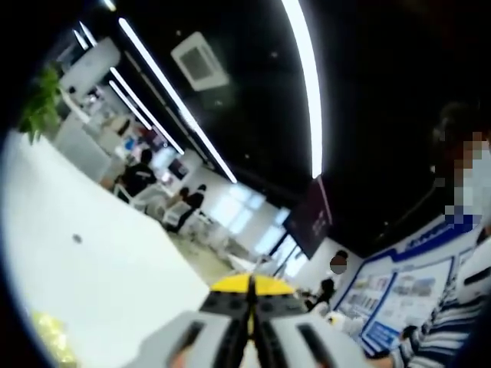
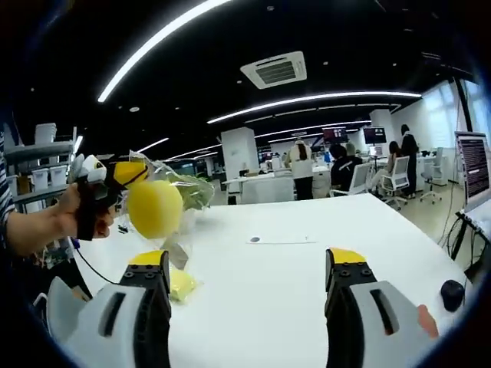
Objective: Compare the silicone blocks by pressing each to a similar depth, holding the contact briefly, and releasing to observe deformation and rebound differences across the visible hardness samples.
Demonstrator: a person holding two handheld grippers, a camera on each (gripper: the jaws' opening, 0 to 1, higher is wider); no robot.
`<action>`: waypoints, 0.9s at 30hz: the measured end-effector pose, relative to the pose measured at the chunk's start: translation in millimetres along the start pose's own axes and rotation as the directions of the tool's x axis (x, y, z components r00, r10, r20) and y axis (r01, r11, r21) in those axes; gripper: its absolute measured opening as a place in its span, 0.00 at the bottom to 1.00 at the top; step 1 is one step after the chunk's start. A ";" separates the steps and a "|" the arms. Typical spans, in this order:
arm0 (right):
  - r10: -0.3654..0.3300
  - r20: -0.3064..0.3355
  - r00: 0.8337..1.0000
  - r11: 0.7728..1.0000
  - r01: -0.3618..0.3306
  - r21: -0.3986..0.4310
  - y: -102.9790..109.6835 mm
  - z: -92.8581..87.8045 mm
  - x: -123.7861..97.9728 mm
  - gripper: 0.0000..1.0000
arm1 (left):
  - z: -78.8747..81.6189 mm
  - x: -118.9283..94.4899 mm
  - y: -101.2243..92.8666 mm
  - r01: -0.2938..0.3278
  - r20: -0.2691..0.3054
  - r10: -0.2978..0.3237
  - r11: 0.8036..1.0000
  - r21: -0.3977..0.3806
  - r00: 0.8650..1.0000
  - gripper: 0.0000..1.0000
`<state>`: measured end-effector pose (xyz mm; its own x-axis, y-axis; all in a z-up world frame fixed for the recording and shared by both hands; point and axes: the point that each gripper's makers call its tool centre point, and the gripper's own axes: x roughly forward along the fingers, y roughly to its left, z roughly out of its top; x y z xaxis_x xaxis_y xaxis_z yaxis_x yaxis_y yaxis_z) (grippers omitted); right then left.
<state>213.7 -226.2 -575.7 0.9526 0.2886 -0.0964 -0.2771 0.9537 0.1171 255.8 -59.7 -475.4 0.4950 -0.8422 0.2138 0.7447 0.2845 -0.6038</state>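
Note:
A rounded yellow silicone block [image 2: 154,208] hangs in the air over the white table [image 2: 291,299], with crumpled clear plastic [image 2: 184,192] behind it. A hand holds my left gripper [image 2: 126,173] right beside it, tips touching or nearly touching the block; how the block is held is unclear. In the left gripper view my left gripper [image 1: 252,286] is shut, yellow tips pressed together, pointing up at the ceiling. My right gripper [image 2: 247,257] stands open above the table with nothing between its jaws. Another yellowish block [image 2: 181,284] lies on the table; a yellowish piece [image 1: 52,337] also rests on it.
A black mouse [image 2: 453,294] and a monitor [image 2: 474,172] sit at the table's right edge. A small dark mark [image 2: 255,240] lies mid-table. People and chairs [image 2: 360,176] stand far behind. A person in a striped sleeve [image 1: 437,330] is close on the right.

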 end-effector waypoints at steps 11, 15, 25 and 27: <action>-0.099 -0.063 0.993 0.994 0.102 0.048 -24.8 -44.1 -37.0 0.73 | -11.2 0.2 11.2 -0.025 -0.002 0.025 0.999 -0.024 1.000 0.00; -0.158 -0.014 0.987 0.987 0.159 0.024 -32.1 -42.1 -43.8 0.78 | -20.1 -0.3 16.5 -0.035 -0.012 0.035 0.999 -0.038 0.999 0.00; -0.201 0.072 0.977 0.980 0.200 0.015 -32.7 -28.9 -48.1 0.96 | -41.9 0.0 31.4 -0.059 -0.038 0.056 0.996 -0.073 0.998 0.00; -0.207 -0.013 0.978 0.978 0.207 0.025 -32.9 -44.5 -47.3 0.96 | -44.9 -0.7 34.1 -0.063 -0.042 0.060 0.995 -0.080 0.997 0.00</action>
<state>172.2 -267.4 -618.9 0.9876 0.0862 -0.1311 -0.0707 0.9904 0.1189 260.8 -70.0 -530.6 0.5198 -0.8419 0.1446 0.6737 0.2999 -0.6754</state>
